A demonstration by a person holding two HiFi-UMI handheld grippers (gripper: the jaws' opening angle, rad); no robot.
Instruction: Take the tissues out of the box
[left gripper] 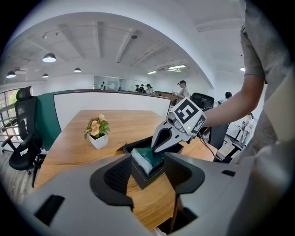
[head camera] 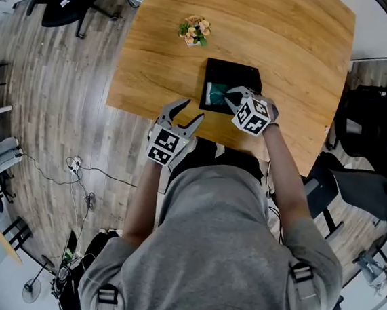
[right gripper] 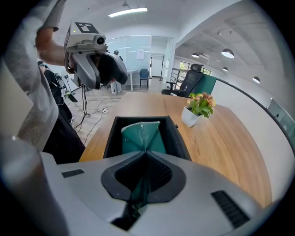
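A black rectangular box (head camera: 236,75) is set on the light wooden surface (head camera: 292,44) near its edge; a small white-potted flowering plant (head camera: 194,31) is placed beyond it, apart.

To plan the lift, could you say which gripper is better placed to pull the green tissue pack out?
Right: the right gripper is shut on the green tissue pack; the left gripper is open, short of the black box.

green tissue pack (right gripper: 140,136): near end vanishes between jaws of the right gripper (right gripper: 146,152); base hidden in the black box (right gripper: 112,138).
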